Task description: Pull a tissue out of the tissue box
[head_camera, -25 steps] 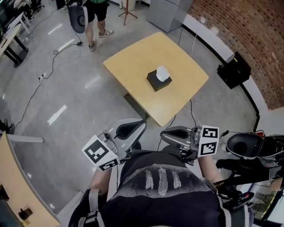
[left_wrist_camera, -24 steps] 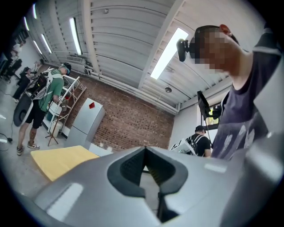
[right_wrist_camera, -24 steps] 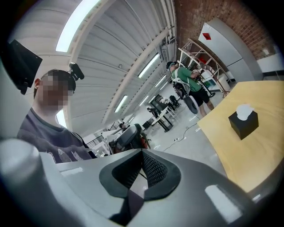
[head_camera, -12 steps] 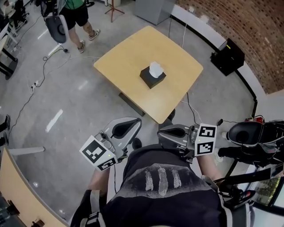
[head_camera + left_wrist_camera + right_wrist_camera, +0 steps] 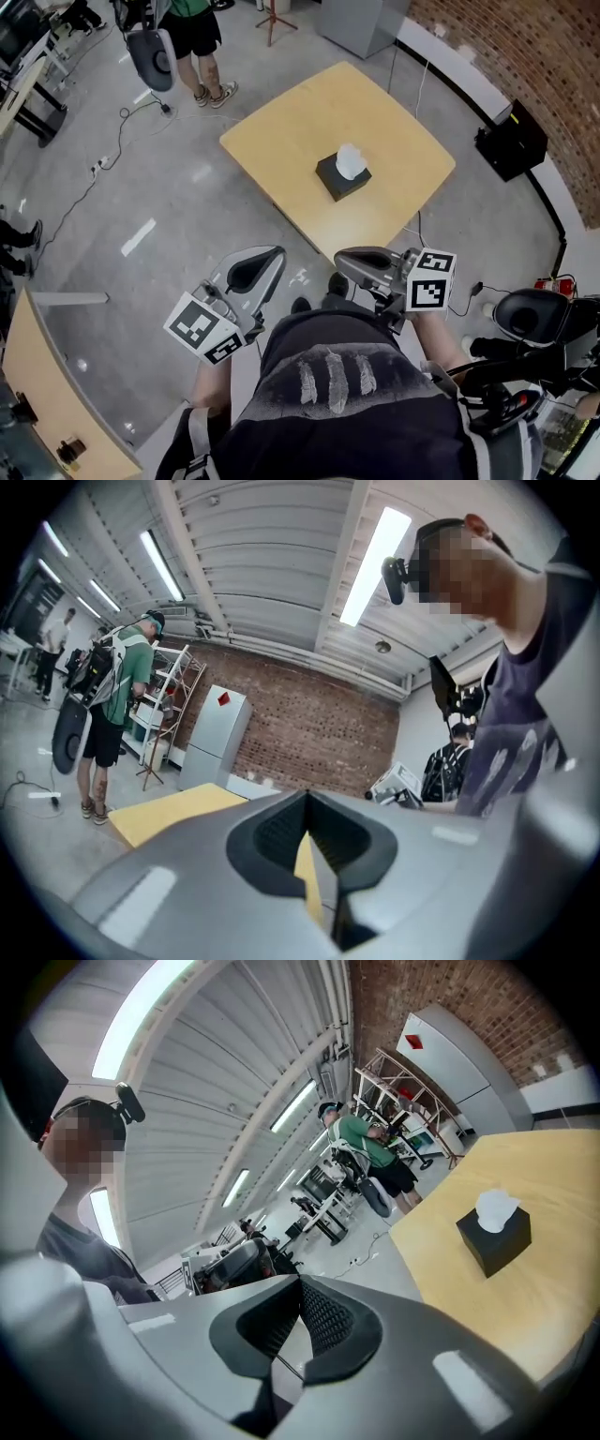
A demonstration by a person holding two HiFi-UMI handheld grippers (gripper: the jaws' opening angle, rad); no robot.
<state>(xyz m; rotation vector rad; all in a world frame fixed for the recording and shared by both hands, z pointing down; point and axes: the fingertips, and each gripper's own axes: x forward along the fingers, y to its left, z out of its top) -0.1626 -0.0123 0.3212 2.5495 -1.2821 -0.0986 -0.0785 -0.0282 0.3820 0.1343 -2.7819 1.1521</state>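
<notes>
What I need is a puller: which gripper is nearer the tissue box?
The right gripper: in the head view it lies closer to the tissue box than the left gripper.

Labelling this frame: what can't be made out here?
Head view: the tissue box is too small to show how the tissue sits in its slot.
Left gripper view: the left gripper body covers most of the table; no box shows.
Right gripper view: the right gripper body covers the table's near edge.

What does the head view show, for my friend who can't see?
A black tissue box with a white tissue poking out sits on a yellow table. Nearer, the person's left tool and right tool, both shut and empty, point toward it.
</notes>
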